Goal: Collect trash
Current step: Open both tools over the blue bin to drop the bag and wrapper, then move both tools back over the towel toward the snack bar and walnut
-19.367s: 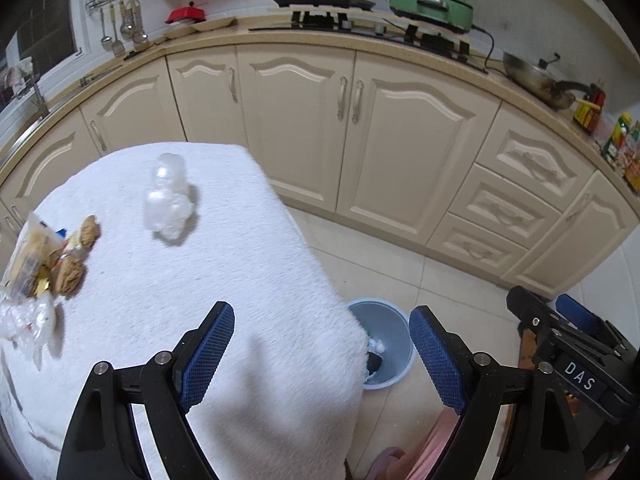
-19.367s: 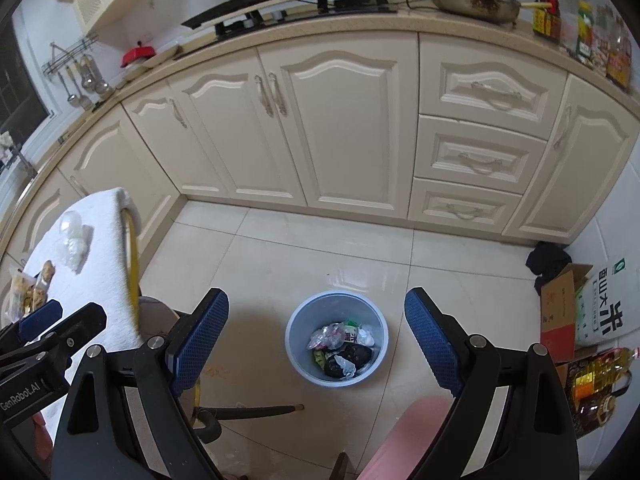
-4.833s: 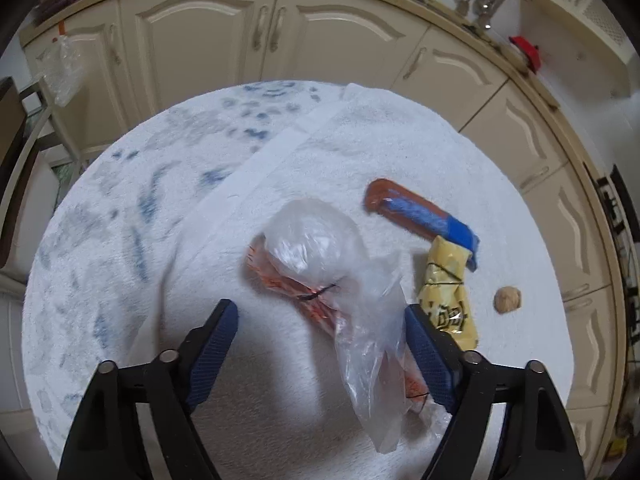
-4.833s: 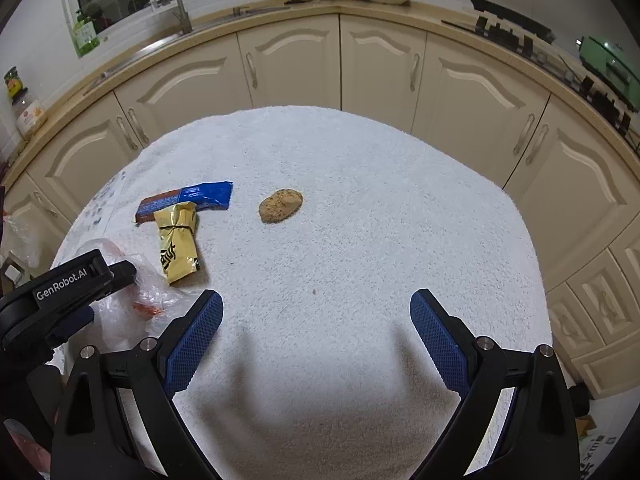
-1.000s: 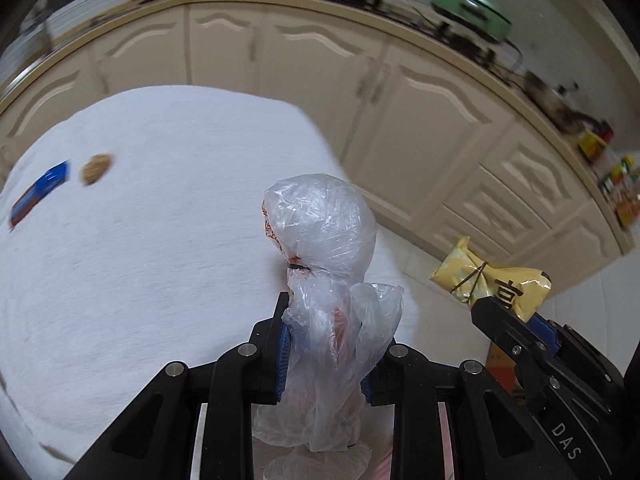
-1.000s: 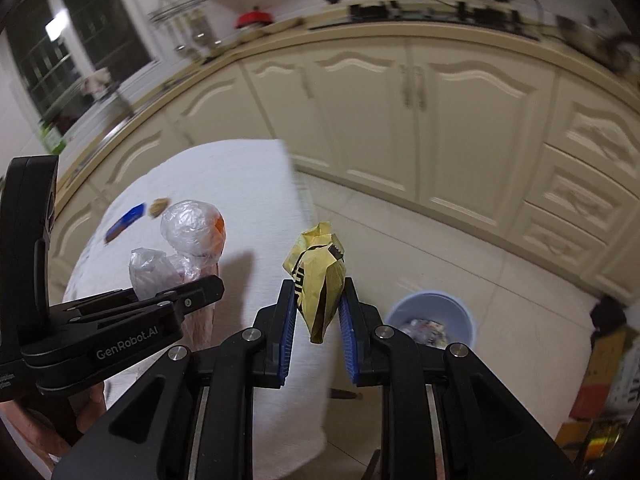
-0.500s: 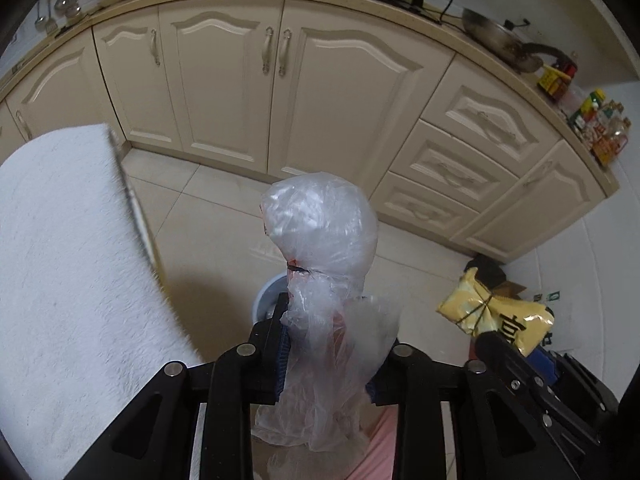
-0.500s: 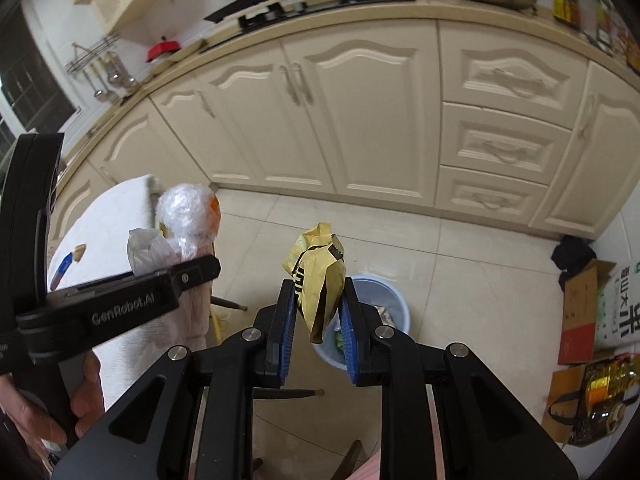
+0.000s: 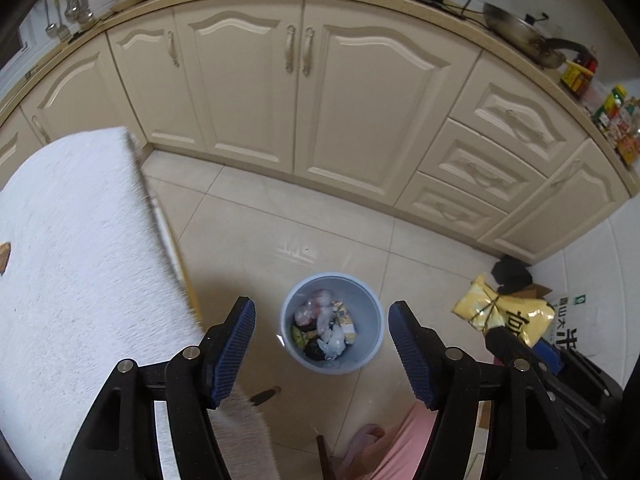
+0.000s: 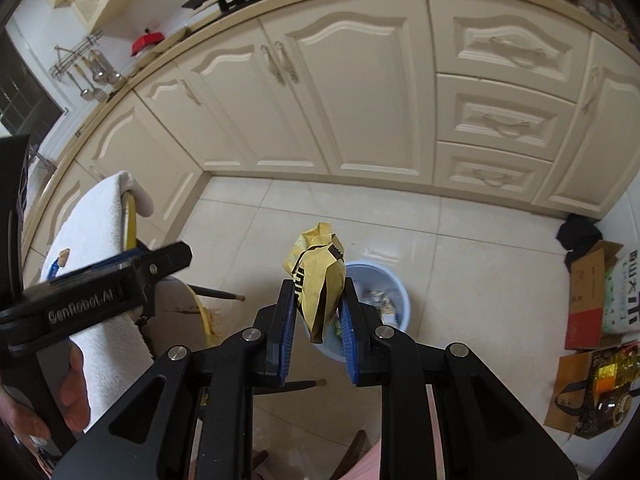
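The cream-panelled kitchen cabinets [image 9: 304,92] run along the far wall above a pale tiled floor [image 9: 248,236]. The counter draped in white towelling [image 9: 72,248] stands at the left, with a brown biscuit piece [image 9: 4,254] at its edge.

The round pale-blue plastic waste bin [image 9: 370,318] stands on the floor just beside the counter and holds mixed wrappers and clear plastic. The left tongs [image 9: 322,346] hang directly over it; their jaws have just been opening and now stand apart with nothing between them.

The right tongs [image 10: 318,334] are clamped on the lower part of a crumpled yellow foil snack wrapper with black print [image 10: 318,280], which stands upright above the pads, over the near rim of the bin.

Judgement: the wrapper is light, soft and crinkly, with a slick surface. A hold across its bunched middle is the surest. Being so light, it may drift on release, so it should be centred over the bin first.
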`<state>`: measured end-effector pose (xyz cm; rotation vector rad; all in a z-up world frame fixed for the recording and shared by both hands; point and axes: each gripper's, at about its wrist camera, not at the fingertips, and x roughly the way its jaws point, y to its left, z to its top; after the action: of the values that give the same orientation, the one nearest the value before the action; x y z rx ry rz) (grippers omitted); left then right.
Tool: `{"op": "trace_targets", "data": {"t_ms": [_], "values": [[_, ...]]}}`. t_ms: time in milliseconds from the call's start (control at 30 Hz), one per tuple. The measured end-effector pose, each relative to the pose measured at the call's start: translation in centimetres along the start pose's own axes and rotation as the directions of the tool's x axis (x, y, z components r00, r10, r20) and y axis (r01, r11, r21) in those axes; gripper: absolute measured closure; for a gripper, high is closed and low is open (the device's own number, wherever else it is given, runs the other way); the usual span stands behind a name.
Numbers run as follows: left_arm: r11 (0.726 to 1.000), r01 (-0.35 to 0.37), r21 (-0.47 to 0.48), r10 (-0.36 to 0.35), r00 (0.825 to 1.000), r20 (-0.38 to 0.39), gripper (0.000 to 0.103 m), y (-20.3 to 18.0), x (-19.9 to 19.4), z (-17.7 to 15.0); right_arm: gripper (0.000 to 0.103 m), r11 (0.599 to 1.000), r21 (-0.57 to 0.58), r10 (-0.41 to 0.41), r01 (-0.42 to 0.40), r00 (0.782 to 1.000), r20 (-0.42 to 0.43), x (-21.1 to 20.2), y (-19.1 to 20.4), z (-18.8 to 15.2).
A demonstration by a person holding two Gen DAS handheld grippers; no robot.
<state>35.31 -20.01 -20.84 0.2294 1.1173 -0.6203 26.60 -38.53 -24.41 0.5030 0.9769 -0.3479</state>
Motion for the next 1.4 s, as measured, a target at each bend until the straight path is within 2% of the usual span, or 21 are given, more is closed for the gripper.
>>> {"op": "trace_targets", "data": {"t_ms": [67, 100, 167, 200, 333, 733, 1000, 1167, 1400], "values": [[1.000, -0.009, -0.008, 0.009, 1.000, 0.001, 0.038, -0.1, -0.5, -0.3, 0.075, 1.000, 0.007, 0.017, -0.017, 1.000, -0.005, 0.2, 0.4, 0.3], [1.000, -0.011, -0.011, 0.011, 1.000, 0.001, 0.038, 0.0, -0.6, -0.3, 0.068, 1.000, 0.013, 0.008, -0.008, 1.000, -0.006, 0.3, 0.4, 0.4], [1.000, -0.008, -0.013, 0.008, 1.000, 0.001, 0.038, 0.4, -1.2, -0.5, 0.024, 0.999, 0.021, -0.032, 0.031, 0.999, 0.014, 0.0, 0.6, 0.6], [1.000, -0.006, -0.014, 0.006, 1.000, -0.001, 0.038, 0.4, -1.2, -0.6, 0.018, 0.998, 0.017, -0.060, 0.059, 0.997, 0.040, -0.3, 0.7, 0.6], [1.000, -0.009, -0.001, 0.009, 1.000, 0.000, 0.038, 0.7, -1.7, -0.9, 0.017, 0.992, -0.018, -0.120, 0.122, 0.990, 0.067, -1.0, 1.2, 0.6], [1.000, 0.009, 0.000, -0.009, 1.000, 0.022, 0.038, 1.7, -4.9, -2.5, 0.017, 0.990, -0.033, -0.136, 0.140, 0.984, 0.120, -3.7, 2.6, 0.9], [0.999, -0.026, -0.033, 0.029, 0.995, 0.097, 0.038, 5.3, -10.2, -4.5, 0.017, 0.991, -0.102, -0.074, 0.091, 0.984, 0.165, -5.3, 7.0, 1.0], [0.994, -0.075, -0.082, 0.086, 0.986, 0.143, 0.038, 8.3, -13.8, -6.8, 0.017, 0.986, -0.162, -0.024, 0.051, 0.986, 0.167, -5.4, 10.8, 0.6], [0.972, -0.161, -0.172, 0.193, 0.963, 0.187, 0.037, 13.6, -18.8, -10.6, 0.017, 0.966, -0.256, 0.061, -0.023, 0.988, 0.143, -4.5, 17.4, -0.3]]}}
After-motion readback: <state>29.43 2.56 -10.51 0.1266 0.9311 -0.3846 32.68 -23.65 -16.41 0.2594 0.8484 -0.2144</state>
